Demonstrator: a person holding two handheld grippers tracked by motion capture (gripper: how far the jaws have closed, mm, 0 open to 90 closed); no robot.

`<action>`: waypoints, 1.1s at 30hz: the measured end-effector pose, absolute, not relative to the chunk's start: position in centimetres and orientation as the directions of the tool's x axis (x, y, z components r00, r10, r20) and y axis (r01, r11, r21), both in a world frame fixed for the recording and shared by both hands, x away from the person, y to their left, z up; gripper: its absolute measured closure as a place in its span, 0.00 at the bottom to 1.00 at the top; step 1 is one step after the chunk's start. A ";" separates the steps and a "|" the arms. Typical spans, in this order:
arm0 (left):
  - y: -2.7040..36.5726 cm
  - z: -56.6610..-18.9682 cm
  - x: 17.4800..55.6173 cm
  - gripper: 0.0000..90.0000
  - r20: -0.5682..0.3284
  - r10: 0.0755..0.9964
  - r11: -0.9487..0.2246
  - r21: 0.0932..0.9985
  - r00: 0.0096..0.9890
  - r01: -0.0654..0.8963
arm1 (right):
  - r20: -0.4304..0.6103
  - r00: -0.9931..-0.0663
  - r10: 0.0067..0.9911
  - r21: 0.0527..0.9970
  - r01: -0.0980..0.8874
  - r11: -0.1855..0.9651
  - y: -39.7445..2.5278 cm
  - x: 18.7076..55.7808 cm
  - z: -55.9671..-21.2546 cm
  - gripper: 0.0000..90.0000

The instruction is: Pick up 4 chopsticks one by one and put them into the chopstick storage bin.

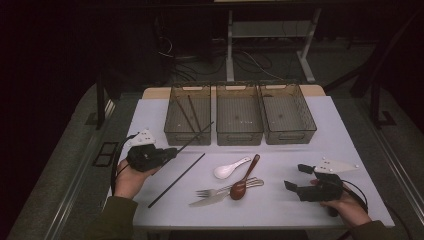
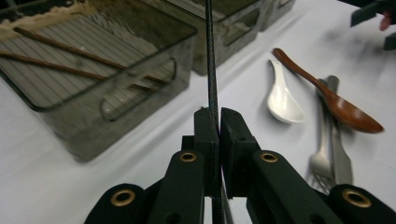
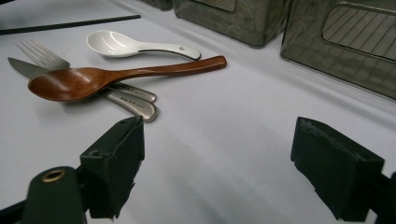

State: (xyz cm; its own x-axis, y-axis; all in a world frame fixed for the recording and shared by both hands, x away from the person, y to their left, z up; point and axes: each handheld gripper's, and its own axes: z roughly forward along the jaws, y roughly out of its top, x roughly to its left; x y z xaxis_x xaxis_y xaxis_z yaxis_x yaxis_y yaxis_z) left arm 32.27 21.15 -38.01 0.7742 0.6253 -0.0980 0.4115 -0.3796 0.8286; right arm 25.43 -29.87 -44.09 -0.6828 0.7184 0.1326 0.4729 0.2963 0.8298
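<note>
Thin black chopstick (image 2: pixel 211 70) pinched in closed L gripper (image 2: pixel 218 116); R gripper (image 3: pixel 252 154) wide apart, empty.

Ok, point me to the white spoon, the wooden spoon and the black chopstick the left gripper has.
white spoon (image 1: pixel 223 171): high view, on its bowl.
wooden spoon (image 3: pixel 70 83): right gripper view, on its bowl, which rests over the fork and knife handles.
black chopstick (image 2: pixel 211 70): left gripper view, on the shaft above the shut jaws.

Dim room; white desk frame (image 1: pixel 270 45) (cables beneath) behind.
</note>
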 end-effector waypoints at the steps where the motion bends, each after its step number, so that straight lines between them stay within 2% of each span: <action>1: 21.1 -38.0 32.5 0.94 -0.095 0.627 -0.378 0.831 0.773 0.409 | 0.133 -0.682 0.719 0.830 0.473 0.296 -29.9 25.4 -44.1 0.19; 19: 20.5 -36.3 36.5 0.94 -0.069 0.655 -0.348 0.856 0.753 0.381 | 0.129 -0.674 0.728 0.834 0.471 0.288 -29.9 25.4 -44.1 0.19; 33: 18.9 -35.0 40.4 0.94 -0.060 0.692 -0.340 0.852 0.719 0.398 | 0.132 -0.673 0.728 0.834 0.472 0.285 -30.0 25.4 -44.1 0.19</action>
